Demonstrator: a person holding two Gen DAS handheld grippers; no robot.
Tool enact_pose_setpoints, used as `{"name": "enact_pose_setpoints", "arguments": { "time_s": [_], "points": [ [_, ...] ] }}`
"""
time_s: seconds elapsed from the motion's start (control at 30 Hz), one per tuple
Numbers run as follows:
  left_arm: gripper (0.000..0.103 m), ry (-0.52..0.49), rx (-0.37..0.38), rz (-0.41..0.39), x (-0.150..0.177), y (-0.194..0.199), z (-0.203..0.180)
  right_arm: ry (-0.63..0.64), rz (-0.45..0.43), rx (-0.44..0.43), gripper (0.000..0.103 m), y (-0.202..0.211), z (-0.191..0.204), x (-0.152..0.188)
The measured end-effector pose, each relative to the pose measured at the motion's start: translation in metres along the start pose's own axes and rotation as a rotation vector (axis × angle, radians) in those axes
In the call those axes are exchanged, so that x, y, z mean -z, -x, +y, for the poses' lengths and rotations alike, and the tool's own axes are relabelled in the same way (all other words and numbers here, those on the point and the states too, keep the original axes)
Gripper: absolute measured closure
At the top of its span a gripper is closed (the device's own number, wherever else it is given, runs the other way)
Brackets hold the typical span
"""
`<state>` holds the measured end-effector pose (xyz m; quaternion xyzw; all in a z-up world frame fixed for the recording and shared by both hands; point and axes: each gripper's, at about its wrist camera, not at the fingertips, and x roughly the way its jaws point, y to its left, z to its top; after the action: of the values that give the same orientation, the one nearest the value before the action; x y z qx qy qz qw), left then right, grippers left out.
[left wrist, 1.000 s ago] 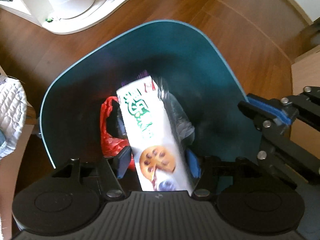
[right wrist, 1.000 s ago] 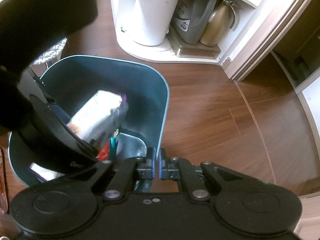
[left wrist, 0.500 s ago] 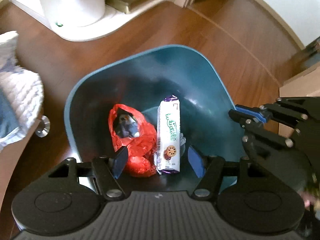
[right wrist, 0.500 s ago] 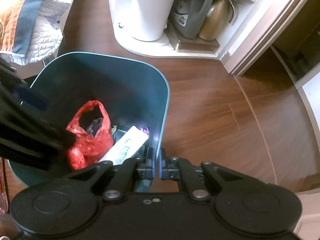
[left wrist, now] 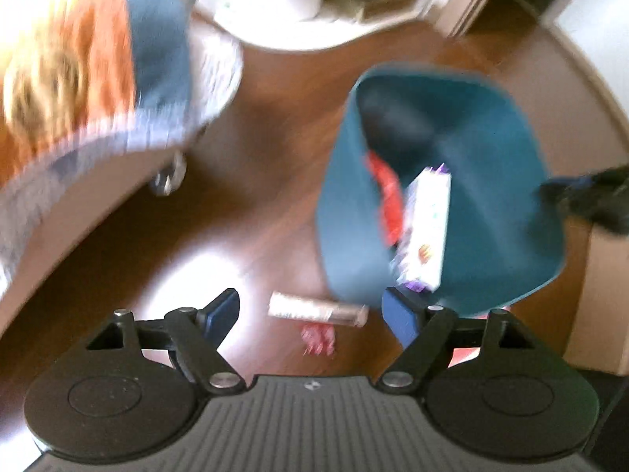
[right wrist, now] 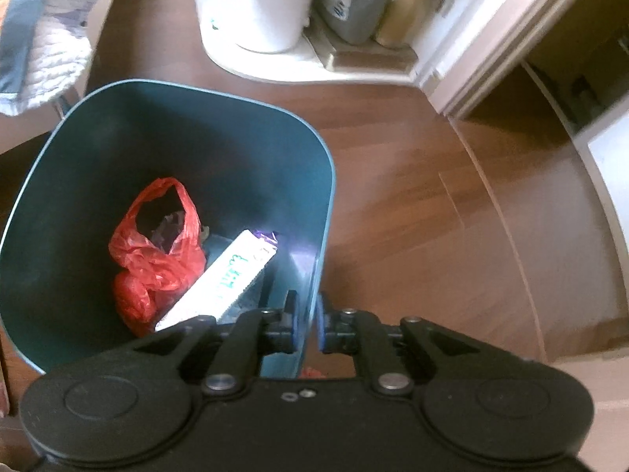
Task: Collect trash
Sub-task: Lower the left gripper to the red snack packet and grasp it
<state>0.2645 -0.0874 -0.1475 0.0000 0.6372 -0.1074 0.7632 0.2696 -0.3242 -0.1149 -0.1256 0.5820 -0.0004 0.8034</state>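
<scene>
The teal trash bin [right wrist: 59, 196] stands on the wooden floor. Inside lie a red plastic bag [right wrist: 157, 259] and a white cookie pack [right wrist: 224, 279] leaning on the wall. My right gripper [right wrist: 306, 322] straddles the bin's near rim; its jaws are opening and a thin gap shows beside the wall. In the blurred left wrist view the bin [left wrist: 342, 196] is off to the right, with the cookie pack [left wrist: 426, 228] and red bag [left wrist: 387, 196] in it. My left gripper [left wrist: 310, 308] is open and still widening, empty, above a pale tube-shaped wrapper [left wrist: 316, 310] and a small red scrap [left wrist: 316, 338] on the floor.
A quilted orange and blue blanket [left wrist: 98, 59] hangs over furniture at the left. A white shelf base holds a white canister [right wrist: 271, 4], a jug and a metal kettle [right wrist: 409, 4]. A cardboard box [left wrist: 605, 295] stands right of the bin. A doorway opens at the right.
The left gripper let the cookie pack drop into the bin, then swung left off the bin over the floor, jaws spreading. The right jaws parted slightly at the bin rim.
</scene>
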Motion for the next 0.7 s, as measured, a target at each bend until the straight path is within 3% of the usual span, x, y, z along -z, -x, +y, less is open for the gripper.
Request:
{"name": "enact_pose_setpoints", "arguments": {
  "time_s": [0.1, 0.3, 0.4, 0.47, 0.53, 0.7],
  "points": [
    [0.024, 0.010, -0.018, 0.047, 0.017, -0.036, 0.003, -0.063, 0.000, -0.060, 0.085, 0.001, -0.007, -0.002],
    [0.024, -0.041, -0.049, 0.122, 0.039, -0.113, -0.011, -0.063, 0.000, -0.138, 0.062, 0.003, -0.010, -0.004],
    [0.024, -0.070, -0.052, 0.163, 0.046, -0.144, -0.018, -0.082, 0.005, -0.162, 0.061, 0.001, -0.013, -0.007],
    [0.024, -0.067, -0.039, 0.195, 0.050, -0.164, -0.020, -0.122, 0.011, -0.167, 0.066, -0.001, -0.017, -0.008],
    [0.024, -0.060, -0.041, 0.235, 0.057, -0.185, -0.022, -0.139, 0.015, -0.153, 0.080, -0.003, -0.020, -0.009],
    [0.024, -0.099, -0.054, 0.285, 0.073, -0.219, -0.026, -0.128, 0.029, -0.092, 0.100, -0.014, -0.021, -0.012]
  ]
}}
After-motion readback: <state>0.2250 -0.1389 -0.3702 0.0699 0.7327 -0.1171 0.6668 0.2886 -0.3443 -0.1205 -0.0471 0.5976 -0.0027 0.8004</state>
